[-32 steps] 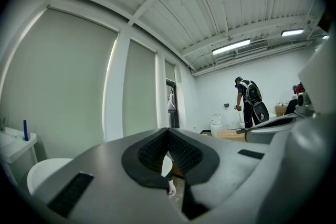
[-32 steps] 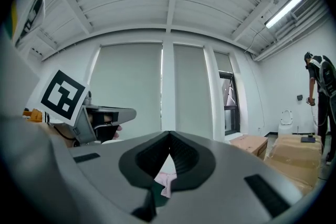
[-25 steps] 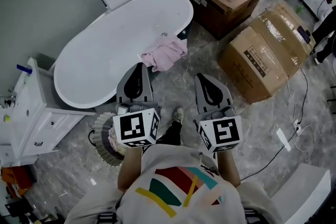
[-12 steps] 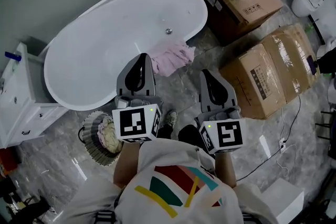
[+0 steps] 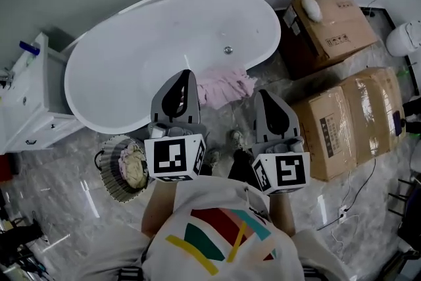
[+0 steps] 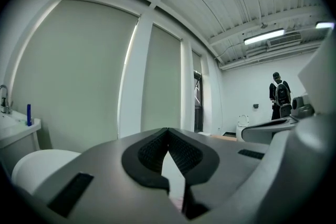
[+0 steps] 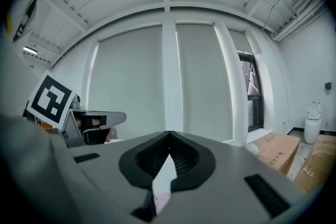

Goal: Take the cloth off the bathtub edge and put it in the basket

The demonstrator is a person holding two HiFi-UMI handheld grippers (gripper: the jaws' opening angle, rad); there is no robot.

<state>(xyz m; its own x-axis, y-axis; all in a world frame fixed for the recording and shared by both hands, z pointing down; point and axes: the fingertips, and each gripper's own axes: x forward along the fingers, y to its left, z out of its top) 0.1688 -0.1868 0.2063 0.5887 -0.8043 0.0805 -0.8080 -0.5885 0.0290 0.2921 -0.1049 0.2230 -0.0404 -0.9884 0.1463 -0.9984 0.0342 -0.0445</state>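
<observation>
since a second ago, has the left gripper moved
Yes: the left gripper has moved forward, reaching further over the bathtub rim.

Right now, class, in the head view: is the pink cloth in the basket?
No, the pink cloth lies over the bathtub edge, well apart from the basket.

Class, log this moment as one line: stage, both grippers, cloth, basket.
stage: pre-grasp | left gripper: shut, empty | right gripper: shut, empty | cloth: draped on bathtub edge | basket: on floor
</observation>
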